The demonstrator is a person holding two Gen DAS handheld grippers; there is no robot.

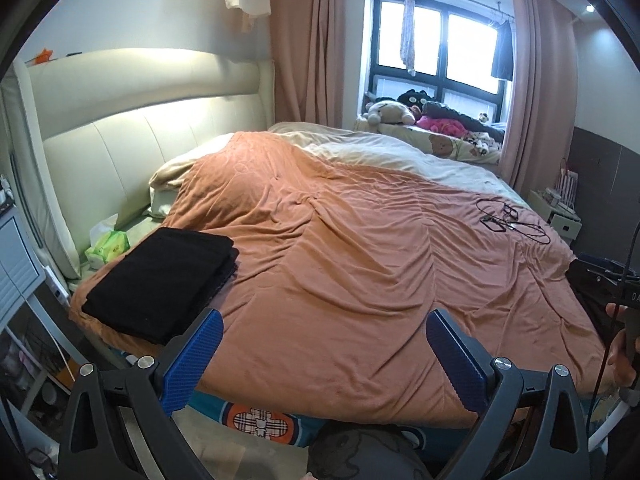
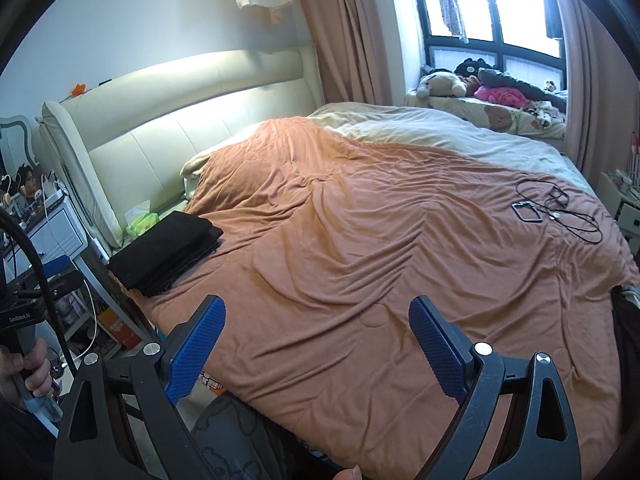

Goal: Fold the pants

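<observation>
a bed [image 1: 360, 240] under an orange blanket fills the room. the folded black pants [image 1: 160, 280] lie at its corner near the headboard [image 1: 120, 128]. left gripper [image 1: 324, 344] and right gripper [image 2: 316, 332] hover spread wide, grasping nothing.

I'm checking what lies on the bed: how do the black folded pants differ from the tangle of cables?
The black folded pants are a thick, neat rectangular stack; the cables are thin loops sprawled loosely. The pants lie at the bed's left edge, near the headboard; the cables lie far across, near the right edge. Both are dark, rest on the orange blanket, and neither is touched by a gripper.
</observation>
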